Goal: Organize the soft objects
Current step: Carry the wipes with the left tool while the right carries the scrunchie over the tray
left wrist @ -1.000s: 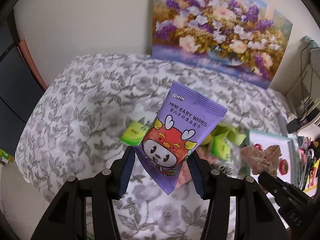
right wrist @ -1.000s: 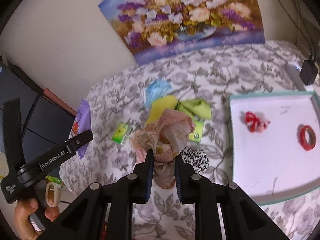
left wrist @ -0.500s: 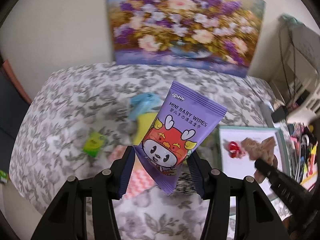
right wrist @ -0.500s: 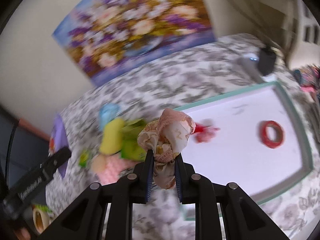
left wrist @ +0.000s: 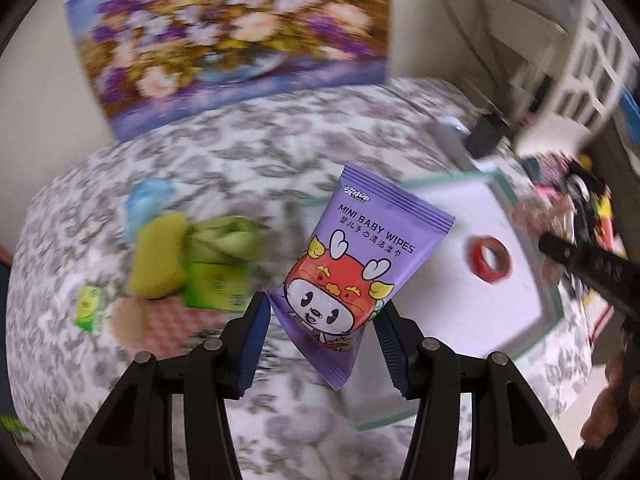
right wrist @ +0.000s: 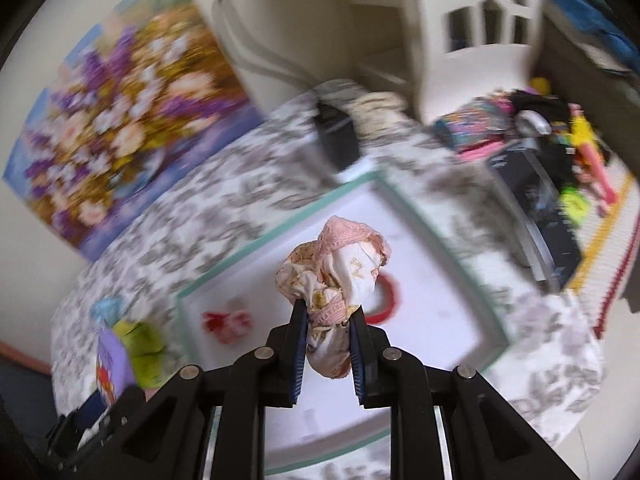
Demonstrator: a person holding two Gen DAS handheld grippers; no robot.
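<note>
Two items are carried at once, both mid-transport toward the white tray [left wrist: 516, 312] w/ teal rim at right; step judged as carry-to-tray, release not yet done. Left gripper [left wrist: 322, 334] is clamped on the purple baby-wipes pack [left wrist: 360, 264], held upright above the tray's near-left corner; right gripper [right wrist: 327, 344] is pinched tight on a pink floral cloth bundle [right wrist: 336, 264], held over the tray's middle. Next move prob. calls for lowering each item onto bare tray area, then jaws parted. Already lying in the tray: red tape ring [left wrist: 490, 258] and a small red-pink piece [right wrist: 226, 322]; these should be avoided on set-down. Left of the tray, on the floral bedspread [left wrist: 248, 160]: yellow and green soft things [left wrist: 192, 256], a blue one, small green pack; still unsorted. Background heavily blurred; far-right clutter not identifiable.
</note>
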